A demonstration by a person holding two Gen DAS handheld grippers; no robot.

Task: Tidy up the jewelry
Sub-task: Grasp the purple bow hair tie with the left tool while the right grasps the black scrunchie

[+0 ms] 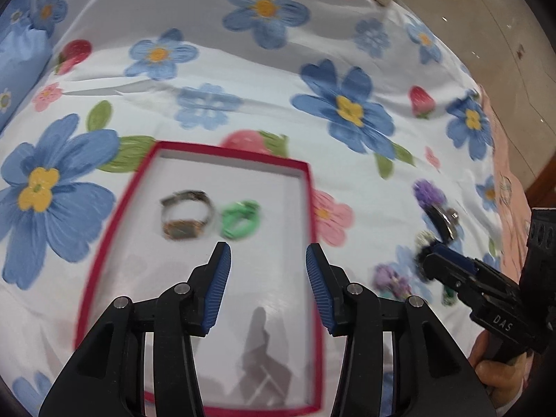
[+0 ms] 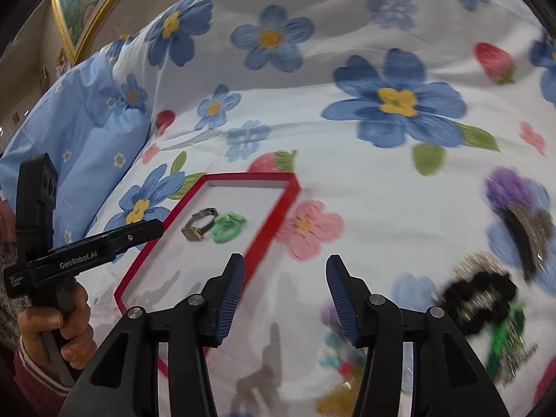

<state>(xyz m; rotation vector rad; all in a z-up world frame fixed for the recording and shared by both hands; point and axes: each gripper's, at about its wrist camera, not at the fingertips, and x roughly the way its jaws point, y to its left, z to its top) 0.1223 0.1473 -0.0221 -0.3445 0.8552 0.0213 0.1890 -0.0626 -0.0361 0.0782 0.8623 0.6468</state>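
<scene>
Jewelry is seen in two places on a bedspread [image 1: 243, 69] printed with blue flowers and strawberries. A shallow red-rimmed tray [image 1: 314, 208] with a white floor lies on the fabric, and inside it a metal-banded wristwatch [image 1: 186, 213] is set just beside a green ring-shaped piece [image 1: 239, 219], toward the tray's far end. To the right of the tray, loose pieces are scattered on the cloth: a purple flower clip [image 2: 510, 191], a black scrunchie [image 2: 483, 295] and a green glittery piece [image 2: 507, 344], all blurred. The left gripper [image 1: 267, 257] is held above the tray's white floor, its blue-padded fingers [image 1: 222, 271] spread wide with nothing between them. The right gripper [image 2: 285, 271] is held over the bedspread just right of the tray's rim, likewise spread wide and empty. A light blue pillow [image 2: 87, 132] lies at the left.
</scene>
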